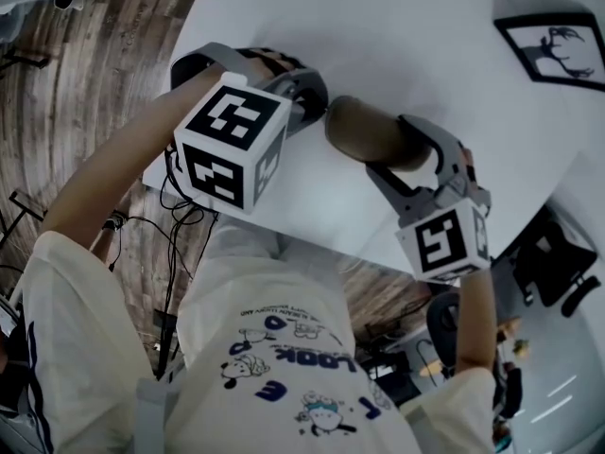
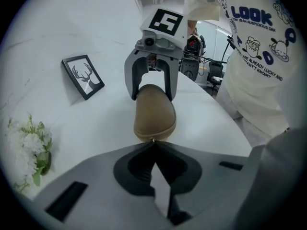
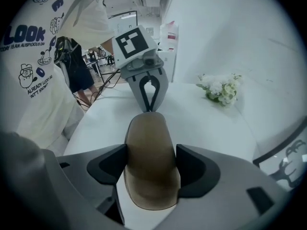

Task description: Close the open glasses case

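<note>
- The tabletop is white with a curved rim. The rim nearest the person runs just under both grippers, with wood-grain floor beyond it.
- The brown glasses case lies on the tabletop close to that near rim, and its shell looks shut.
- The right gripper has its jaws clamped on the case's two long sides.
- The left gripper has its jaws pressed together. Their tips touch the opposite end of the case, at a small metal bit. Whether they pinch that bit cannot be told.
- The two grippers face each other along the case, so its ends are blocked.
- Bare tabletop spreads wide on the far side of the case.
- The framed deer picture and the white flowers both sit well apart from the case.
- Count: one case, one framed picture, one bunch of flowers, two grippers, and one marker cube on each.
</note>
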A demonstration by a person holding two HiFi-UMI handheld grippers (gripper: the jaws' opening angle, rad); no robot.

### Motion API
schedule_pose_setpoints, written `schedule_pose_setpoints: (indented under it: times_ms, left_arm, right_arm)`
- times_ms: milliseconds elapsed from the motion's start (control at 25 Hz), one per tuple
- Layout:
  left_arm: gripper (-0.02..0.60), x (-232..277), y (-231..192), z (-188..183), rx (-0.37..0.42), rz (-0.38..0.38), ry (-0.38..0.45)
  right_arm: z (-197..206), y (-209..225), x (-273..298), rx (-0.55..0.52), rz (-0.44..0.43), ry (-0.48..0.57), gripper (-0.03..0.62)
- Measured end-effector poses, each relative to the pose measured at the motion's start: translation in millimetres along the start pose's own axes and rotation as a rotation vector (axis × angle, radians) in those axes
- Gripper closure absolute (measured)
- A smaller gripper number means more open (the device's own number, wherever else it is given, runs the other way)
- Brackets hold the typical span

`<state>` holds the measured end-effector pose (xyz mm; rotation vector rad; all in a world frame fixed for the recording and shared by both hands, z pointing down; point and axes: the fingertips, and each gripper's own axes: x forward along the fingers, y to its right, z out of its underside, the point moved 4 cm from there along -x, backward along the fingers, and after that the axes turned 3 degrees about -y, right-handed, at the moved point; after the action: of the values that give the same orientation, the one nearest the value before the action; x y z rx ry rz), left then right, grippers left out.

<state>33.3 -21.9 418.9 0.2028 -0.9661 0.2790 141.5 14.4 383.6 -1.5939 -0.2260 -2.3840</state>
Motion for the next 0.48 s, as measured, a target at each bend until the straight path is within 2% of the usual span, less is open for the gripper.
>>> schedule_pose_setpoints:
  times_ms: [160, 480]
  left_arm:
    - [0.58, 3.6, 31.5, -8.9, -0.054, -0.005, 0.023]
    - [0.58, 13.1, 52.0, -24.6, -0.327, -0.132, 0.076]
  right_arm:
    - [3.0, -1.4, 0.7, 0.035, 0.002, -0.009, 0.284]
    - [2.6, -3.7, 0.6, 0.123, 0.034, -0.002, 0.283]
